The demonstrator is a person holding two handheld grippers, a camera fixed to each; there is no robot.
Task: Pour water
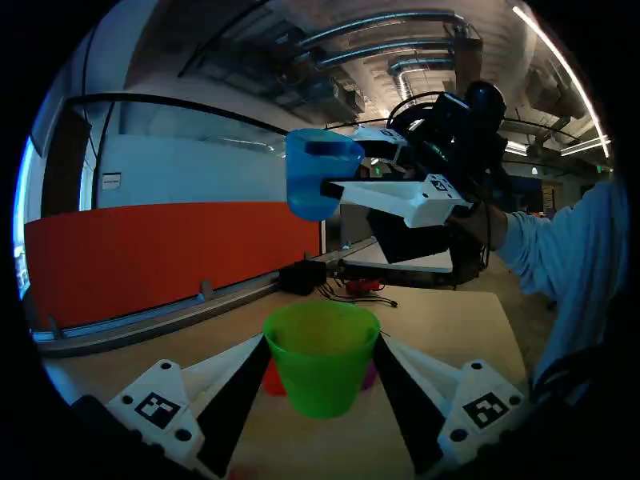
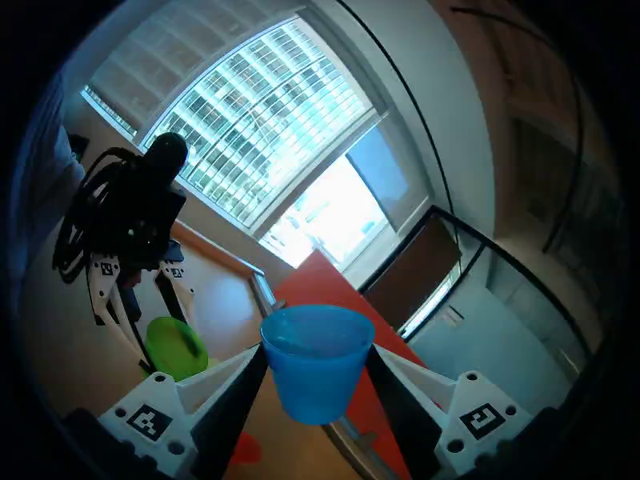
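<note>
Over the middle of the tabletop point(image 1: 448, 320), my left tongs point(image 1: 320, 346) are closed snug on the green cup point(image 1: 322, 376). My right tongs point(image 1: 330, 170) clamp the blue cup point(image 1: 308, 188) high above its far side. I see no stream, so the 2 cups look lined up, and I judge the pouring itself is left to do.

Between the left tongs point(image 1: 321, 346) the near cup point(image 1: 322, 372) sits low over the desk point(image 1: 448, 320), while the far cup point(image 1: 318, 172), tipped between the right tongs point(image 1: 316, 168), hangs above and behind it, before a partition point(image 1: 160, 256).
</note>
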